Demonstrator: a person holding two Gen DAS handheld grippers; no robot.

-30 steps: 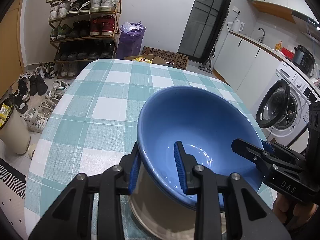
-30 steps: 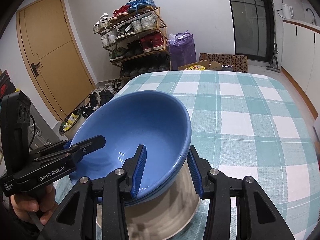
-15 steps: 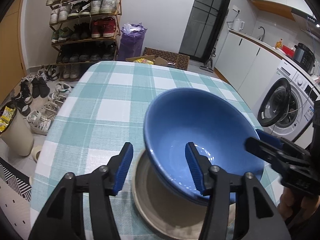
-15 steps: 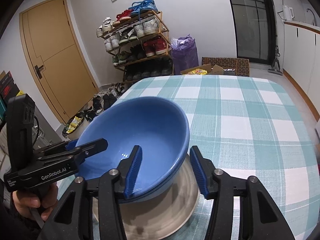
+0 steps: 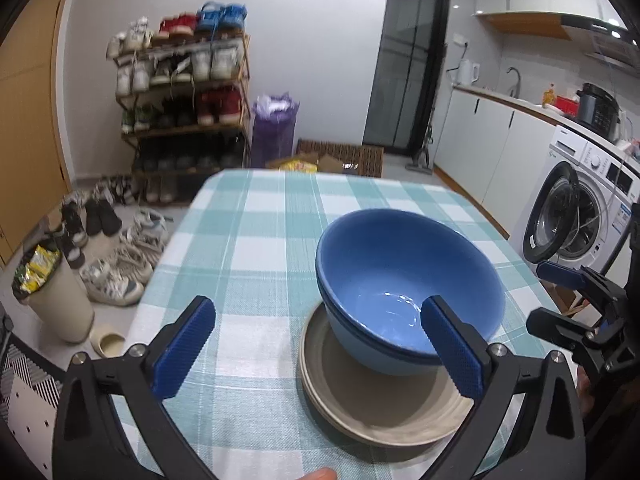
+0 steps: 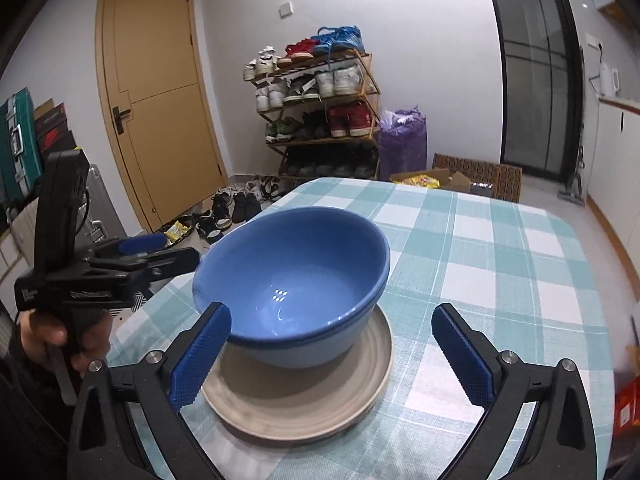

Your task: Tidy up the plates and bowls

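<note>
Two nested blue bowls [image 5: 404, 280] stand on a stack of beige plates [image 5: 376, 404] on the checked table; they also show in the right wrist view, the bowls [image 6: 296, 276] on the plates [image 6: 304, 400]. My left gripper [image 5: 316, 348] is open and empty, drawn back to the near left of the stack. My right gripper [image 6: 328, 356] is open and empty, just short of the bowls' near rim. Each gripper shows in the other's view, the right one [image 5: 560, 304] at the right edge and the left one [image 6: 160, 252] at the left.
The teal and white checked tablecloth [image 5: 260, 240] covers the table. A shoe rack [image 5: 180, 104], loose shoes [image 5: 116, 276] and a bin [image 5: 52, 300] stand on the floor to the left. A washing machine [image 5: 576, 216] is at the right. A door [image 6: 156, 112] is behind.
Both grippers let go of the blue bowl's rim, opened wide and drew back. The bowl now rests nested on the plates.
</note>
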